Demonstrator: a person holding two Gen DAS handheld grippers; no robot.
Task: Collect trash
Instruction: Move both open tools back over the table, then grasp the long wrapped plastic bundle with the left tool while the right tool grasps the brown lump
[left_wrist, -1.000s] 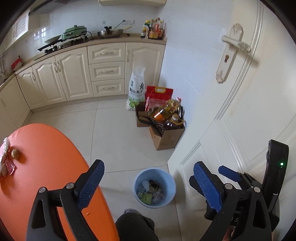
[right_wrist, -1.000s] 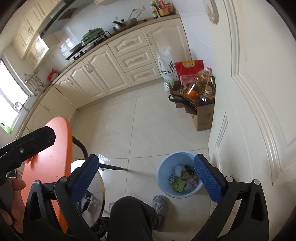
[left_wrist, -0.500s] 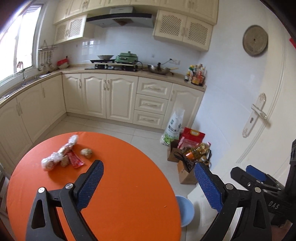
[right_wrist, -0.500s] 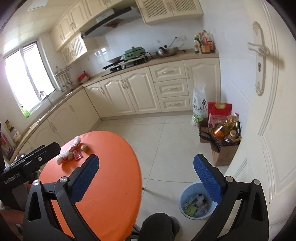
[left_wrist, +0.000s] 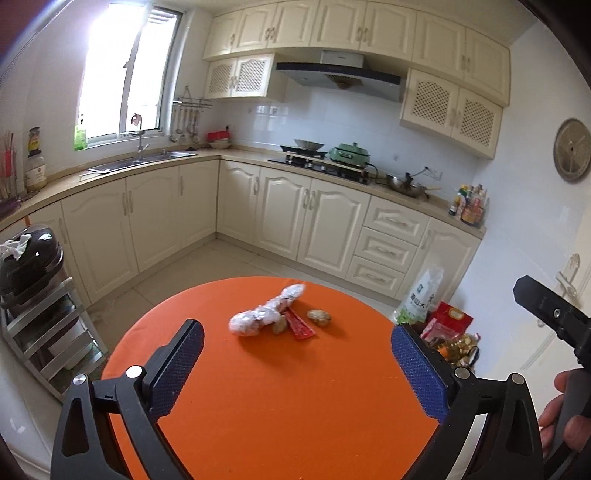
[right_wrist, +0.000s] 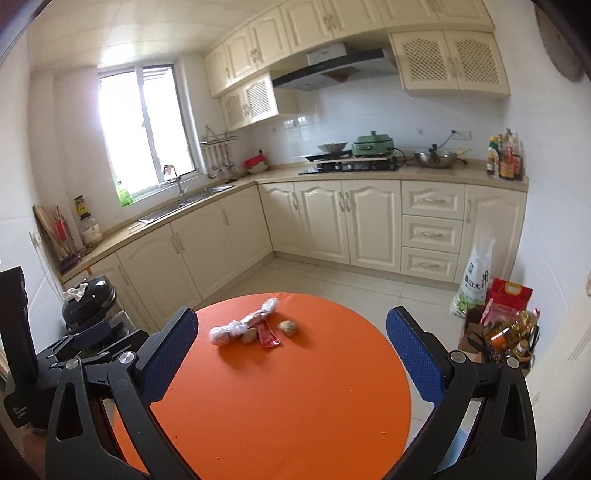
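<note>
While both grippers hang wide open and hold nothing, the left gripper and right gripper face the orange table. The trash pile lies at twelve o'clock. Reaching it looks like the next move.

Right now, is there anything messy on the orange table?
Yes. A little heap of trash sits on the far part of the orange table: a crumpled clear plastic wrapper, a red packet and two brownish lumps, bunched together. Both grippers are open and empty, well short of it.
</note>
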